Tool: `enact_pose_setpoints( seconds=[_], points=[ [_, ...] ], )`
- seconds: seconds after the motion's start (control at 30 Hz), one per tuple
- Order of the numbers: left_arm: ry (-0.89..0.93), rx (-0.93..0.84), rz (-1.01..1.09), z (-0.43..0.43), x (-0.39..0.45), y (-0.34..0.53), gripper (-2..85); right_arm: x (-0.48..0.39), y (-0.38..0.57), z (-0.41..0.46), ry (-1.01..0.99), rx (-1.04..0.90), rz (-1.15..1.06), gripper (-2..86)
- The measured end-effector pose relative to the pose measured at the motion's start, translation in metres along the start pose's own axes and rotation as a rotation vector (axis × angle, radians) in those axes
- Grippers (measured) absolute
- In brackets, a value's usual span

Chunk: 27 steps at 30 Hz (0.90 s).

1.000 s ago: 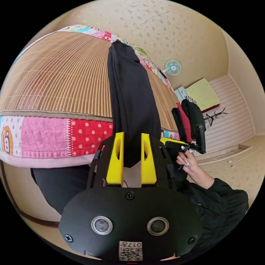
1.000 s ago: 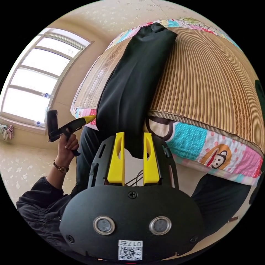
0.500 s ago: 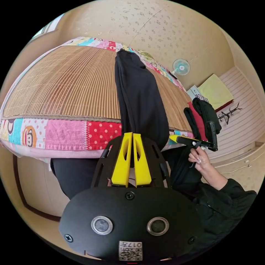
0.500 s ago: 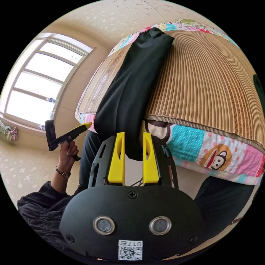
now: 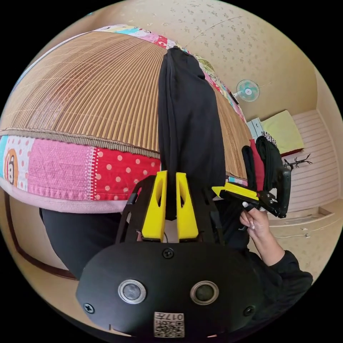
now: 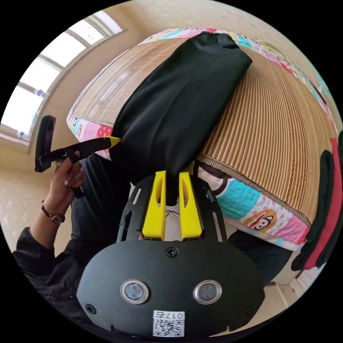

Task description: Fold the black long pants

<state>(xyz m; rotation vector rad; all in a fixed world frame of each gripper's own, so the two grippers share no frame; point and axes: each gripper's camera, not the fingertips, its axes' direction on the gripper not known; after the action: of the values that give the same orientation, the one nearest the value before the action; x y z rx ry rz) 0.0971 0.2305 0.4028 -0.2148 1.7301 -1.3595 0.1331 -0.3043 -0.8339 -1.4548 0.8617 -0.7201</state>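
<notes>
Now that both of my tools have closed, I have the near end of the black long pants [image 5: 187, 118] pinched at its two corners. A second ago my left gripper [image 5: 170, 178] stood wide open around the cloth where it hangs over the bed's edge; its yellow jaws now sit nearly together with a fold of the black fabric pressed between them. My right gripper [image 6: 172, 177] was open half a second ago and has closed on the other corner in the same way, the cloth caught between its jaws. In the left gripper view I can see my right hand [image 5: 254, 222] on that tool just beside the pants; in the right gripper view my left hand [image 6: 68, 175] holds the other.

The pants lie as a long narrow strip, already doubled leg on leg, running away from me across the bamboo mat [image 5: 89, 89] on the bed, with the patchwork quilt [image 5: 71, 171] showing under the mat's near edge. With both corners held, I judge the next step is to lift this end and carry it over to the far end.

I see no basket, box or drawer in play. A few dark and red garments [image 6: 327, 210] hang off to my right.
</notes>
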Motion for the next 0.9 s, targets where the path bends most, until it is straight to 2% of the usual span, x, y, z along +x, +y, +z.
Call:
enact_pose_setpoints(
  seconds=[0.2, 0.37, 0.53, 0.6, 0.73, 0.83, 0.9],
  points=[
    [-0.033, -0.062, 0.105, 0.012, 0.009, 0.034, 5.3, 0.032, 0.046, 0.01, -0.166, 0.029, 0.023, 5.3],
    [0.102, 0.075, 0.06, -0.006, -0.015, 0.042, 11.8, 0.056, 0.062, 0.005, -0.283, 0.108, 0.085, 10.4],
    [0.101, -0.01, 0.046, 0.023, -0.024, 0.028, 12.3, 0.047, 0.042, 0.009, -0.293, 0.107, 0.197, 13.3],
    [0.049, -0.013, 0.054, 0.027, -0.018, 0.03, 11.0, 0.034, 0.039, 0.008, -0.231, 0.097, 0.22, 12.9],
    [-0.032, -0.104, 0.122, 0.049, 0.006, 0.031, 6.3, -0.003, 0.039, 0.007, -0.096, 0.086, 0.113, 8.1],
    [-0.071, -0.069, 0.176, 0.043, 0.026, 0.04, 4.8, -0.004, 0.039, -0.002, -0.162, 0.051, 0.087, 4.6],
    [0.025, -0.062, 0.225, 0.028, 0.039, 0.04, 4.6, 0.003, 0.037, -0.024, -0.301, 0.032, 0.062, 3.9]
  ],
)
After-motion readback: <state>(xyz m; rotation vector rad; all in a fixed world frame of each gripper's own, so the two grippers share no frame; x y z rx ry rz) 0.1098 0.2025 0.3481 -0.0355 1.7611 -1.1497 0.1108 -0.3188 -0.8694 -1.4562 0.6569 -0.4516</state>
